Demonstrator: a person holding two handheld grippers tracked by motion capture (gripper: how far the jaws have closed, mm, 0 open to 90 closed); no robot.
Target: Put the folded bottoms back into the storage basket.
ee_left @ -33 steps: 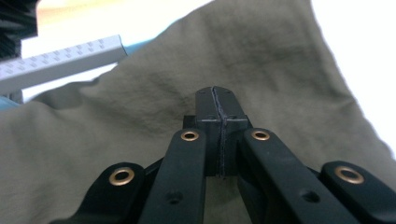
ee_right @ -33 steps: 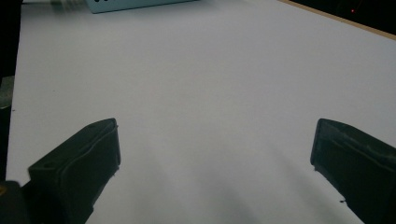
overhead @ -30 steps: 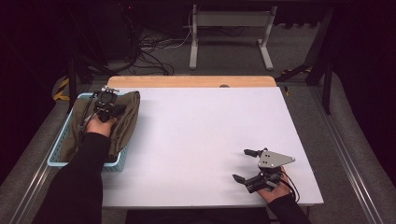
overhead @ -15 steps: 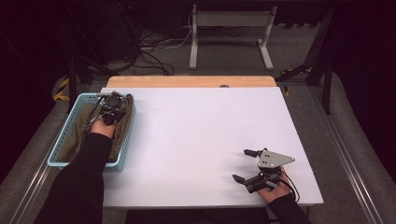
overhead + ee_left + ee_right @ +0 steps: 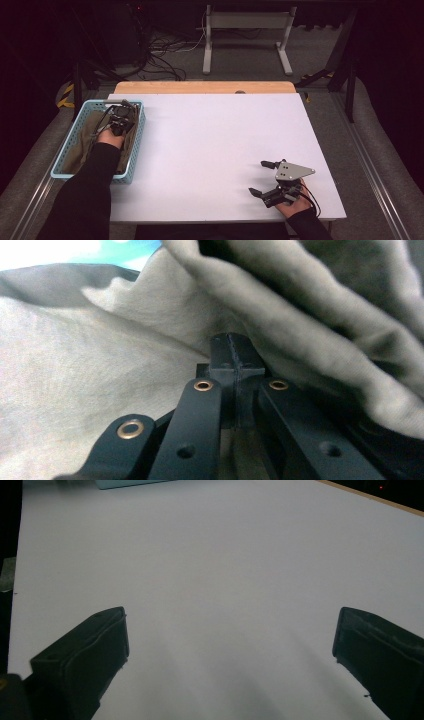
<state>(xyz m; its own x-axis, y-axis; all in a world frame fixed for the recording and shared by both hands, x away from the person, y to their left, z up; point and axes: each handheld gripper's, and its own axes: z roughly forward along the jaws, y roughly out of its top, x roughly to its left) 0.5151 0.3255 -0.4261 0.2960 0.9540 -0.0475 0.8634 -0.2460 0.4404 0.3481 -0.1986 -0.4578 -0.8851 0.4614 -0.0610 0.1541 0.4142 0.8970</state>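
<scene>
An olive-grey cloth (image 5: 85, 145) lies inside a light blue basket (image 5: 59, 175) at the table's left edge. My left gripper (image 5: 119, 120) is down in the far end of the basket, over the cloth. In the left gripper view the jaws stand pressed together at their tips (image 5: 235, 357), and folds of the cloth (image 5: 100, 390) gather around them, so they look shut on it. My right gripper (image 5: 257, 177) rests on the white table near the front right. It is open wide, with bare table between its fingers (image 5: 85, 650).
The white tabletop (image 5: 215, 145) runs between the basket and the right gripper, with a wooden strip (image 5: 200, 87) along its far edge. A corner of the basket (image 5: 130, 483) shows far off in the right gripper view. Cables and a metal stand sit on the floor behind.
The left gripper has carried the cloth from over the basket's right rim down into the basket, where the cloth has settled. The right gripper has not moved.
</scene>
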